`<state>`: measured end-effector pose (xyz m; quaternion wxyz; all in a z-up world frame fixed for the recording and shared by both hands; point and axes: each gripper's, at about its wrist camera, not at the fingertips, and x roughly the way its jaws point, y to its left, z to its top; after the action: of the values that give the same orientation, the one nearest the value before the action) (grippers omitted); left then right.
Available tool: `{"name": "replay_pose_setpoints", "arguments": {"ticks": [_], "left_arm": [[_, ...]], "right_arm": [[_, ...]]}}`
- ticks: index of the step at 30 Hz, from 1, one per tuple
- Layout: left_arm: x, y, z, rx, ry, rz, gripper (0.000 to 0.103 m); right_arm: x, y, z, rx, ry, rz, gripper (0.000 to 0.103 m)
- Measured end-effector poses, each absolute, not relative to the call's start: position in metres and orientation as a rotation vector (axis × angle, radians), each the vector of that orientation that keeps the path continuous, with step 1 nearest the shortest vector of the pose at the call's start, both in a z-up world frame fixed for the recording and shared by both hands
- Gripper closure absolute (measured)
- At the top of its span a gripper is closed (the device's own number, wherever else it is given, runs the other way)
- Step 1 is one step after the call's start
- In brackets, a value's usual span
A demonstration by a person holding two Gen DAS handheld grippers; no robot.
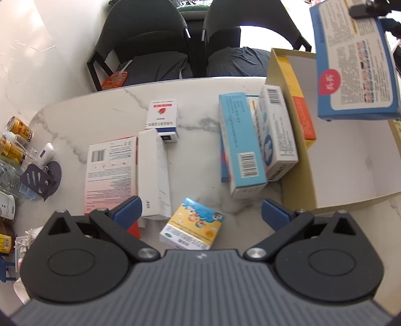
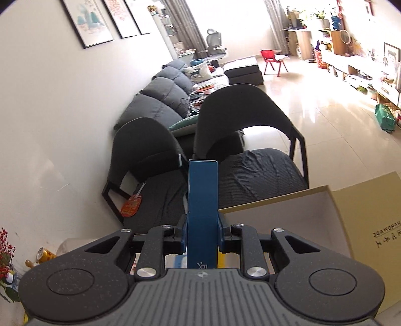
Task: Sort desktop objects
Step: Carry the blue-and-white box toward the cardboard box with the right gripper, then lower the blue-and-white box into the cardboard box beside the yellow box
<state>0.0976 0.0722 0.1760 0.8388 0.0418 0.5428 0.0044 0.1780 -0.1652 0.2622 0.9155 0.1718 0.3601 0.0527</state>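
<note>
My right gripper [image 2: 202,233] is shut on a flat blue box [image 2: 202,200], seen edge-on in the right wrist view. In the left wrist view that same blue box [image 1: 356,62] hangs in the air above the open cardboard box [image 1: 351,170], with the right gripper [image 1: 361,8] at the top right corner. My left gripper [image 1: 201,213] stands open over the marble table [image 1: 112,115], with a small yellow cartoon box [image 1: 191,224] lying between and below its fingers, untouched. Several medicine boxes lie on the table: a pink one [image 1: 110,173], a white one [image 1: 154,173], a light blue one [image 1: 241,143].
A white-and-blue box [image 1: 277,130] leans on the cardboard box's wall. A strawberry-print box [image 1: 163,117] lies further back. Cans [image 1: 20,130], bottles and a dark holder [image 1: 41,179] crowd the table's left edge. Two dark chairs [image 1: 150,42] stand behind the table.
</note>
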Motion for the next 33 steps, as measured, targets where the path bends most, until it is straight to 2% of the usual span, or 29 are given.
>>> {"name": "replay_pose_setpoints", "arguments": {"ticks": [13, 33], "left_arm": [[0.103, 0.030, 0.172, 0.086, 1.173, 0.017, 0.000], [0.082, 0.032, 0.171, 0.044, 1.237, 0.231, 0.000]], "right_arm": [[0.200, -0.214, 0.203, 0.367, 0.877, 0.097, 0.078], [0.267, -0.179, 0.123, 0.348, 1.056, 0.207, 0.078]]}}
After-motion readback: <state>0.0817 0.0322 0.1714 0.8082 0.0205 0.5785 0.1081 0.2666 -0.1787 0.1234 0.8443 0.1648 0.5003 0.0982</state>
